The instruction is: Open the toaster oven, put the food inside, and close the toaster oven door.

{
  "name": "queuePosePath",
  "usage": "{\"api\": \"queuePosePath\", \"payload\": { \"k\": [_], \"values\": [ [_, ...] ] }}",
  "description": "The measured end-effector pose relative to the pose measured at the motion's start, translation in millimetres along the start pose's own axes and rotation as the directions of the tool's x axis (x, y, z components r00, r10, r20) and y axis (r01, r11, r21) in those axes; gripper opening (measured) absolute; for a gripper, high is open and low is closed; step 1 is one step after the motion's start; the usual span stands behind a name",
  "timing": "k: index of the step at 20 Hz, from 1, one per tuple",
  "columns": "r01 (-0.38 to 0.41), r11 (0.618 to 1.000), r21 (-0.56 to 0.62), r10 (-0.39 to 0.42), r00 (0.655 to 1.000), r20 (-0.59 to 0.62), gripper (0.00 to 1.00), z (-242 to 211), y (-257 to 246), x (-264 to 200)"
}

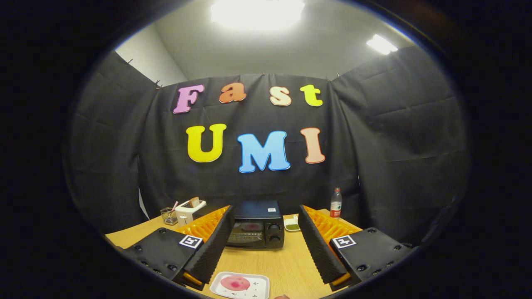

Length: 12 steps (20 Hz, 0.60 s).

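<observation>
1. Nearest to me is one white tray [254,290], lying flat on the wooden table [286,265], low between the two fingers and touching neither.
2. On that tray I count one round pink piece of food [235,283], sitting toward its left half; a few small dark specks dot the bare part of the tray.
3. At my gripper [262,218] I see two fingers [212,245], spread wide apart with nothing pinched between them. They hang above the table, one on each side of the tray.
4. Beyond the fingertips, framed in the gap between them, stands one dark toaster oven [257,225]. Its glass door is up and shut, and I count two round knobs [274,232] stacked on its right side.
5. Just to the right of the oven sits one small white dish [292,226] with something green in it; I cannot tell what.
6. Further right, near the back edge of the table, stands one upright plastic bottle [336,203] with a red cap.
7. Left of the oven I see one white pop-up toaster [189,211] with one slice of bread standing in its slot.
8. Just left of that toaster is one small wire basket [168,215] with a pink-tipped stick poking out of it.
</observation>
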<state>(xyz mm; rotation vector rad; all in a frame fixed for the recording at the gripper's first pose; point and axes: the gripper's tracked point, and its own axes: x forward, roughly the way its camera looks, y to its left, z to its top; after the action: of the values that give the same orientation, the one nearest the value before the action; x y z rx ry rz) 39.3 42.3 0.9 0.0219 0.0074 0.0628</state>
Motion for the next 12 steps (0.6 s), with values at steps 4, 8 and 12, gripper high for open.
{"api": "queuePosePath", "payload": {
  "k": [4,8,12],
  "values": [
    [-0.032,0.999,0.019,0.032,0.999,-0.003,0.98,0,25,25],
    [-0.069,0.997,0.021,0.069,0.998,-0.006,0.98,-5,50,52],
    [-0.100,0.994,0.033,0.101,0.995,-0.024,0.98,-19,73,81]
  ]
}}
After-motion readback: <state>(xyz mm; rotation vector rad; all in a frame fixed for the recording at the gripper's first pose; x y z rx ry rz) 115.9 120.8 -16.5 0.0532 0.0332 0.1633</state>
